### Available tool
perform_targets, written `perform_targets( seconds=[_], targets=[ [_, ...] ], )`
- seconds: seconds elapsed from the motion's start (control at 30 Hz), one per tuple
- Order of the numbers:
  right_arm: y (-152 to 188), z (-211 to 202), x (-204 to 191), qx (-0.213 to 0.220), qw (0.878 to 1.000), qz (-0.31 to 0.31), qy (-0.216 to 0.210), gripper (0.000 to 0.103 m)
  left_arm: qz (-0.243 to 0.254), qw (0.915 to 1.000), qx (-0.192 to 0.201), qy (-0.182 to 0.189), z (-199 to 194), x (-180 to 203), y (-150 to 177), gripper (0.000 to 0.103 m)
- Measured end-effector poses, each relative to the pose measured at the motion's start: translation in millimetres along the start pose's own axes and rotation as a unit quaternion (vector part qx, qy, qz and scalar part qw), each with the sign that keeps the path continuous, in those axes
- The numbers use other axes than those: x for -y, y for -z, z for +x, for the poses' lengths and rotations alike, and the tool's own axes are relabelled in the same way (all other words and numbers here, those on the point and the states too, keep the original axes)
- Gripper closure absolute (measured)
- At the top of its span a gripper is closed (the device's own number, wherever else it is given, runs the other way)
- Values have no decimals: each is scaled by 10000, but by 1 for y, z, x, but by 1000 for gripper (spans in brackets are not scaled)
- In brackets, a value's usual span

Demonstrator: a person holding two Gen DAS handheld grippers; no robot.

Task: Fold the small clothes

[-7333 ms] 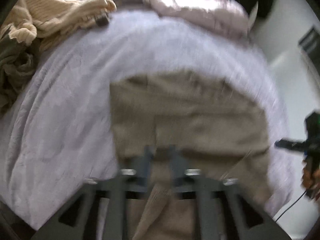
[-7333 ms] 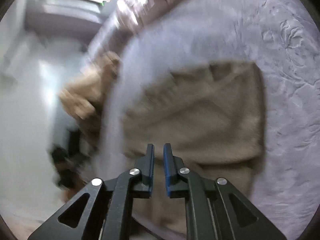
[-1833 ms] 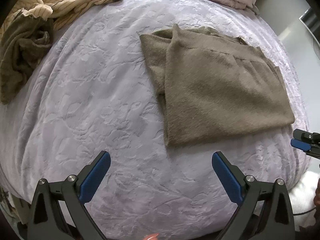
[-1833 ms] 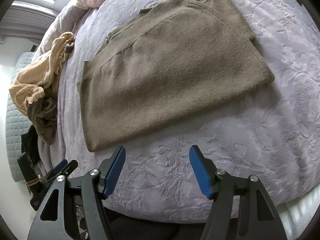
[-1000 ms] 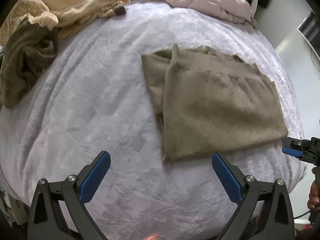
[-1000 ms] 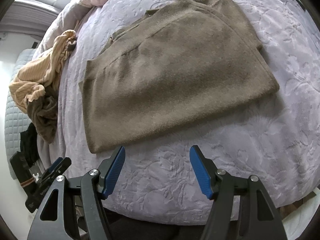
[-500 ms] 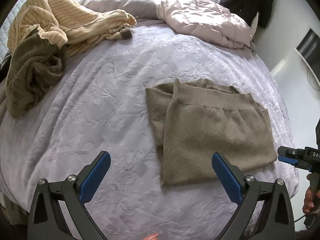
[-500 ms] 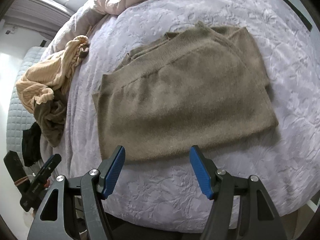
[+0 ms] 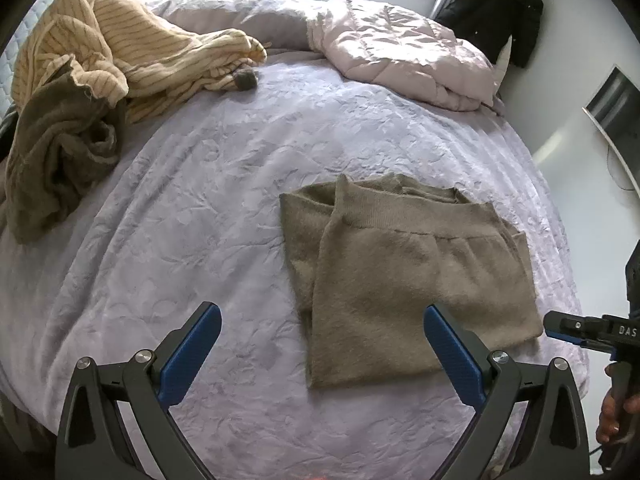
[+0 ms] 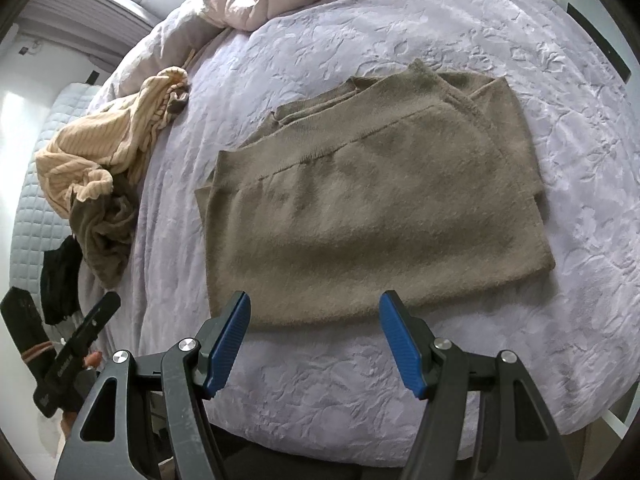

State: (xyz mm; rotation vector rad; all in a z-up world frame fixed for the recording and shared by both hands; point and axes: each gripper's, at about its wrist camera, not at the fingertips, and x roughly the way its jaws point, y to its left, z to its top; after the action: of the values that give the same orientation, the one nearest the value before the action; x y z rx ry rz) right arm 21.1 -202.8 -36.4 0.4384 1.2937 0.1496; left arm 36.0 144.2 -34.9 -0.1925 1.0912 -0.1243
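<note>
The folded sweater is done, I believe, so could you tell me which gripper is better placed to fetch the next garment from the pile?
Left, probably. The clothes pile lies on its side of the bed; the right gripper hangs over the sweater. Both have open jaws.

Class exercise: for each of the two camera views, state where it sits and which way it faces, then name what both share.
Left wrist: behind the open left gripper, facing up the bed toward the window; right gripper and a hand at the right edge.
Right wrist: behind the open right gripper, facing across the bed; left gripper at lower left.
Shared: the folded brown garment, the striped sweater.
</note>
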Motion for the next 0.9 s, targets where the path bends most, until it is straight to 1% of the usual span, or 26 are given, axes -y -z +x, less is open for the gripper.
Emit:
perform_targets(
  seconds=[0.13, 0.23, 0.27, 0.3, 0.33, 0.37, 0.5, 0.6, 0.73, 0.83, 0.9],
  targets=[
    [5, 3, 1, -52, 10000, 5, -68, 32, -19, 9998, -161, -63, 7, -7, 6, 2],
    [7, 9, 5, -102, 9997, 93, -203, 32, -142, 9991, -399, 30, 16, -16, 13, 2],
    [7, 10, 7, -114, 9996, 125, -243, 32, -190, 9989, -437, 11, 18, -18, 15, 2],
    [7, 14, 10, -142, 9993, 169, -295, 31, -244, 9986, -457, -41, 20, -21, 18, 2],
    [6, 16, 11, -174, 9991, 202, -329, 25, -284, 9984, -481, -85, 22, -23, 20, 2],
    [6, 20, 13, -212, 9988, 244, -367, 23, -337, 9981, -500, -109, 24, -26, 22, 2],
    [1, 29, 11, -312, 9981, 173, -506, 23, -704, 9950, -705, -61, 40, -41, 33, 2],
    [0, 43, 8, -440, 9961, 176, -746, 23, -1008, 9905, -929, -132, 55, -54, 48, 2],
    [14, 89, 3, -993, 9852, 458, -1318, 23, -1299, 9858, -1063, -84, 66, -63, 65, 2],
    [30, 127, -10, -1372, 9753, 544, -1644, 23, -1330, 9849, -1102, -92, 69, -65, 72, 2],
    [38, 147, -17, -1503, 9693, 664, -1830, 23, -1366, 9843, -1112, -67, 71, -65, 75, 2]
  ],
)
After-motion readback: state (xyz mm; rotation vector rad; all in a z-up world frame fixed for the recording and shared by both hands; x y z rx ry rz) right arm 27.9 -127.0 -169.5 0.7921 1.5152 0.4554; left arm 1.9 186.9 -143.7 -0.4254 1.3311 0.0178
